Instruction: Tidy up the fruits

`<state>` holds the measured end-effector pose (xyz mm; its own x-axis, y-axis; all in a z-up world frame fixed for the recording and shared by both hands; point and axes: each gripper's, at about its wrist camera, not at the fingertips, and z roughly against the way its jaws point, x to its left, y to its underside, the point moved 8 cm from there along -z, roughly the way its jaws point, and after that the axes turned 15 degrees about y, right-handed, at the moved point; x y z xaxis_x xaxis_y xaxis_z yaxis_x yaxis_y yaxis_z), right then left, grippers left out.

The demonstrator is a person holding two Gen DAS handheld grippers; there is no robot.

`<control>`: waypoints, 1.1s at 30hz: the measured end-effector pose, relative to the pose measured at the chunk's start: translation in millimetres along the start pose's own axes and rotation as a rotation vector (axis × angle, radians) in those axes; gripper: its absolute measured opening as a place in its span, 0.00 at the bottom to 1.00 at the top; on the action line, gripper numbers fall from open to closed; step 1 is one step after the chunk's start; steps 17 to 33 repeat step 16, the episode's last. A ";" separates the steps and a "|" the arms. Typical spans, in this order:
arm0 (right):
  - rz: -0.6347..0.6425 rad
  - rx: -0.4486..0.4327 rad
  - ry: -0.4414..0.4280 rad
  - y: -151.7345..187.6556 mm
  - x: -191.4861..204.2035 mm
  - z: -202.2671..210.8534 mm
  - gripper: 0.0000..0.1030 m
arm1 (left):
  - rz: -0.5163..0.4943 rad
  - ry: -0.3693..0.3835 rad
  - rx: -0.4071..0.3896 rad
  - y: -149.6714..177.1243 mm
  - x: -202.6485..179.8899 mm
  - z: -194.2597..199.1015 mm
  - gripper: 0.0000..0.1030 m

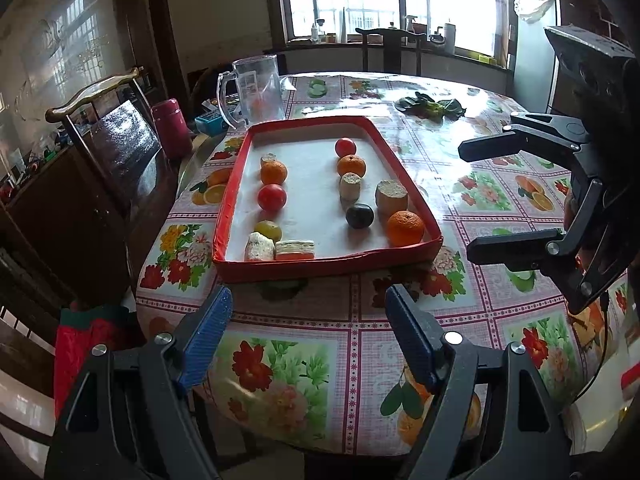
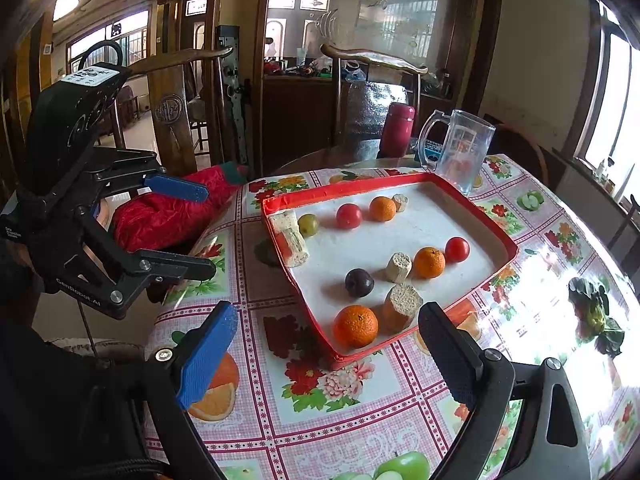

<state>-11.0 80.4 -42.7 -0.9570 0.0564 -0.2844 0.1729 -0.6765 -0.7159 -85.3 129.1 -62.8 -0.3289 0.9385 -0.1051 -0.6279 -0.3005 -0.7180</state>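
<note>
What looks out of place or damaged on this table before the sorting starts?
The red tray has a torn, crumpled near rim. Inside it, cut corn-cob pieces and wedge-shaped slices sit among the oranges and tomatoes. Loose green leaves lie on the tablecloth beyond.

You can't read the small items on the windowsill (image 1: 384, 36), too tiny. The dark thing (image 1: 282, 290) under the red tray (image 1: 320, 268) is mostly hidden. The blue box (image 1: 210, 122) sits half behind the clear mug (image 1: 256, 88). The green apple print (image 2: 400, 466) is cut off at the frame bottom.
</note>
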 end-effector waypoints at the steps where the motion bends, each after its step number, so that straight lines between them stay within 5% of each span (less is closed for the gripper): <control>1: 0.001 0.000 0.000 0.0 0.0 -0.1 0.90 | 0.000 0.001 0.000 0.0 -0.1 0.0 0.77; 33: -0.001 0.009 0.007 1.4 -0.4 -0.7 0.91 | 0.007 -0.006 -0.002 -4.7 1.1 1.2 0.77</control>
